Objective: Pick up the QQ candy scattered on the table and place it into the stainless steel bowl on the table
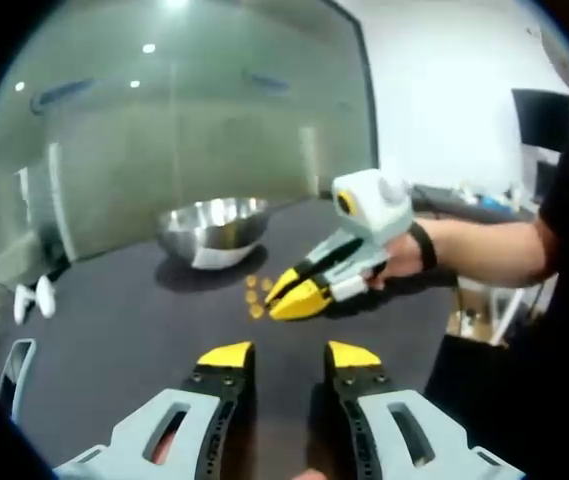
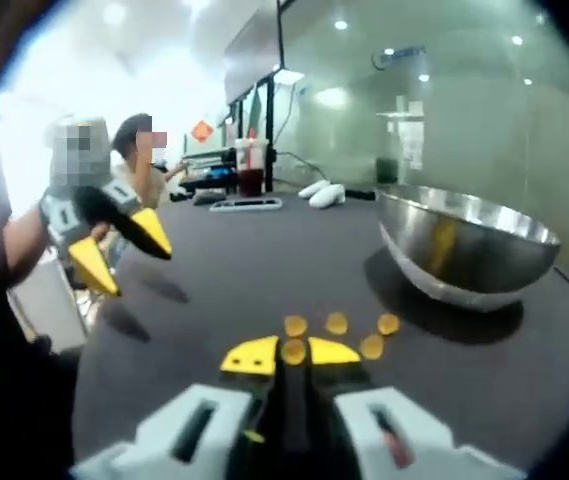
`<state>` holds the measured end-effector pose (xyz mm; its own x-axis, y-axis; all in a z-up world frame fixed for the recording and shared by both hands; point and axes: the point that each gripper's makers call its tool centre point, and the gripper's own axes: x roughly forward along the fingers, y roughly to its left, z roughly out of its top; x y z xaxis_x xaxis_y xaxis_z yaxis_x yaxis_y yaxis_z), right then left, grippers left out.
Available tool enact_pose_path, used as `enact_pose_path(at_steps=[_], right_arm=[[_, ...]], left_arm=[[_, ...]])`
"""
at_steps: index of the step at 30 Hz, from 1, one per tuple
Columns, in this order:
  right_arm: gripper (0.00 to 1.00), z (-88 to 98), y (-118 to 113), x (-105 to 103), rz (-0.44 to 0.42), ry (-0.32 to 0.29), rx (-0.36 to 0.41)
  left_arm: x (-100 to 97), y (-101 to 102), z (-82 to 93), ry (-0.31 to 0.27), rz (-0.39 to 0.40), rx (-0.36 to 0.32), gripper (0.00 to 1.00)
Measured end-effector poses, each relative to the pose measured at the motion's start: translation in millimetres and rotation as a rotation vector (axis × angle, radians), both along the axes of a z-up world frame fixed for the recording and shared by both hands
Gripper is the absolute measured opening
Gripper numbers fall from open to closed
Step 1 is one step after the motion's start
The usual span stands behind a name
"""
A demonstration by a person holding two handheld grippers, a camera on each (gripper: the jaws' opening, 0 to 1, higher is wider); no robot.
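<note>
Several orange QQ candies point(image 2: 336, 322) lie on the dark table point(image 2: 224, 270) in front of the stainless steel bowl point(image 2: 469, 245). My right gripper point(image 2: 293, 353) is low over the table, its yellow tips closed against both sides of one candy point(image 2: 293, 351). In the left gripper view the same gripper point(image 1: 286, 296) reaches in from the right, held by a hand, with its tips beside the candies point(image 1: 253, 297); the bowl point(image 1: 212, 228) stands behind them. My left gripper point(image 1: 289, 356) is open with nothing in it, back from the candies. It also shows raised at the left point(image 2: 132, 262).
A red drink cup point(image 2: 251, 165), a flat tray point(image 2: 244, 204) and white objects point(image 2: 319, 190) sit at the table's far end, near a seated person. A white controller point(image 1: 34, 298) lies at the left edge. A glass wall stands behind the bowl.
</note>
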<state>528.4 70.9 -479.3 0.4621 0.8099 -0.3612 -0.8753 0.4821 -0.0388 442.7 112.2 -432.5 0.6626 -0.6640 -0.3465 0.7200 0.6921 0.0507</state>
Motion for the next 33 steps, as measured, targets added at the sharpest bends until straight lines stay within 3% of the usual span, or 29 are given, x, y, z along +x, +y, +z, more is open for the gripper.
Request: enact_pose_path(at_steps=[7, 16, 22, 25, 27, 29, 32, 33], right_arm=[[0.1, 15.8, -18.5, -1.9, -0.049, -0.041, 0.019], [0.1, 51.7, -61.3, 16.2, -0.244, -0.106, 0.152], [0.1, 81.7, -83.4, 38.1, -0.373, -0.178, 0.201], [0.1, 91.9, -87.2, 50.7, -0.417, -0.182, 0.202], [0.1, 99.1, -94.2, 65.2, -0.491, -0.171, 0.213], [0.1, 111.2, -92.2, 76.0, -0.517, -0.163, 0.27], [0.1, 121.1, -80.6, 86.8, -0.504, -0.185, 0.264], [0.1, 121.0, -69.5, 89.5, -0.457, -0.195, 0.225]], left_arm=[[0.8, -2.1, -1.4, 0.001, -0.001, 0.002, 0.3], [0.6, -3.3, -0.8, -0.001, 0.0, -0.002, 0.3], [0.8, -4.6, 1.2, -0.005, -0.004, 0.0, 0.3], [2.4, -4.1, 4.0, -0.011, 0.0, -0.006, 0.3], [3.1, -4.1, 4.0, -0.011, 0.004, -0.009, 0.3], [3.2, -5.2, 3.1, -0.007, 0.004, -0.011, 0.3], [2.1, -7.1, 3.2, -0.007, 0.0, -0.007, 0.3], [1.6, -7.3, 3.4, -0.007, -0.001, -0.007, 0.3]])
